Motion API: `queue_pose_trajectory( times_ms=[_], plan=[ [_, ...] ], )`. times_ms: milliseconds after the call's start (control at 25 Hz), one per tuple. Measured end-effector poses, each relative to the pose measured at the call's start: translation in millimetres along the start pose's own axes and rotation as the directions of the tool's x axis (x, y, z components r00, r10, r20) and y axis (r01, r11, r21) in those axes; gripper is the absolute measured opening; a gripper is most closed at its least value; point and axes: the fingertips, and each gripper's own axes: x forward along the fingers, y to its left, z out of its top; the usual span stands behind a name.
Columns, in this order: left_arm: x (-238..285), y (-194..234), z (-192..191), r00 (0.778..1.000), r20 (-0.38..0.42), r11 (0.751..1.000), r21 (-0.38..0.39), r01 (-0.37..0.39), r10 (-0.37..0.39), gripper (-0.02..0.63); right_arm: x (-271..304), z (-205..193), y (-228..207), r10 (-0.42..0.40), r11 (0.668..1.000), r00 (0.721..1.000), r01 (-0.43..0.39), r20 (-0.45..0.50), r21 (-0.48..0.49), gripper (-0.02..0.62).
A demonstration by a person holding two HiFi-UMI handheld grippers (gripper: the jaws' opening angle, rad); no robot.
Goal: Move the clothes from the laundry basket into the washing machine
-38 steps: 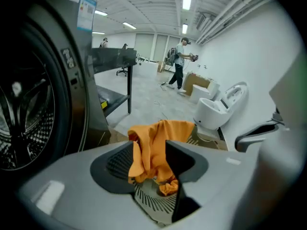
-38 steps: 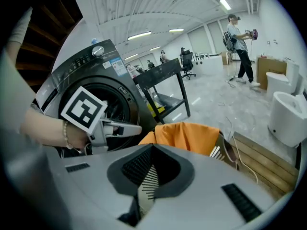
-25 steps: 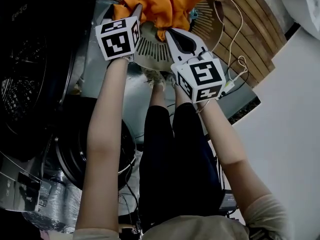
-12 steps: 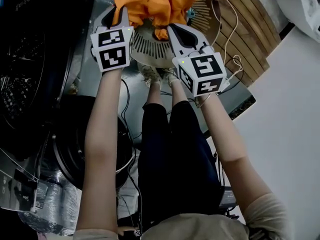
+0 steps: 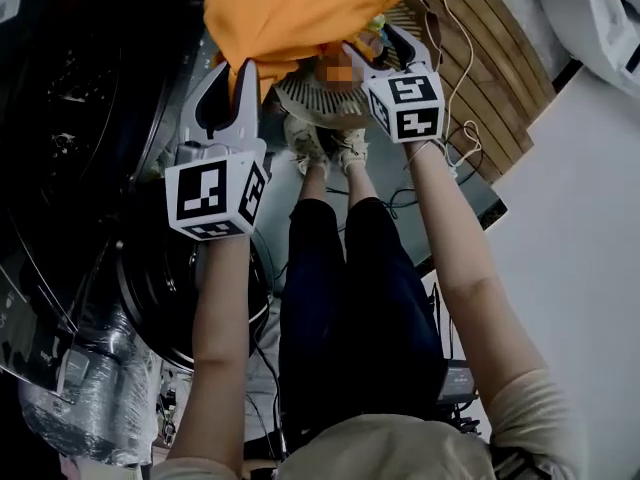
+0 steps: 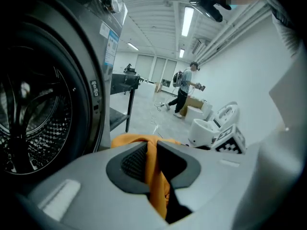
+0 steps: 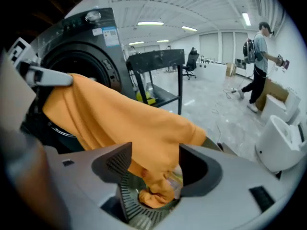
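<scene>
The washing machine [image 6: 43,109] gapes just left of the left gripper [image 6: 151,150]. The laundry basket [image 7: 133,205] sits below the right gripper [image 7: 154,146]. The orange garment [image 5: 290,8], soft, light and floppy, spans both. Left fingers have just clenched on a fold. Right fingers have just released, with cloth lying loose between them. A bunched edge should grip best.

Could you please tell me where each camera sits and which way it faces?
Head view: on the person's head, looking steeply down past forearms and legs at left gripper, right gripper and laundry basket.
Left gripper view: on the left gripper, along jaws just closed on the orange garment, toward the washing machine drum.
Right gripper view: on the right gripper, along jaws just opened, garment between them, down into the basket.
Shared: the garment shows in all three.
</scene>
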Motion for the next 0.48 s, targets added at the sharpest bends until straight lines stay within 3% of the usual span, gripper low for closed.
queue_pose_trajectory(
  times_ms=[120, 360, 440, 480],
  plan=[
    [-14, 6, 2, 1.0, -0.003, 1.0, -0.007, -0.013, 0.013, 0.06, 30, -10, -36, -0.087, 0.994, 0.995, 0.091, -0.055, 0.062, 0.295],
    [-19, 23, -4, 0.999, -0.013, 0.999, -0.026, -0.038, 0.037, 0.06, 102, -10, -53, -0.009, 0.987, 0.992, 0.029, -0.126, 0.156, 0.304],
    [-19, 26, -7, 0.999, -0.013, 0.999, -0.028, -0.042, 0.041, 0.06, 112, -3, -57, -0.031, 0.988, 0.992, 0.049, -0.121, 0.147, 0.302],
    [-18, 26, -10, 0.999, -0.016, 0.999, -0.024, -0.042, 0.041, 0.061, 114, 1, -58, -0.047, 0.992, 0.991, 0.061, -0.124, 0.114, 0.265]
  ],
)
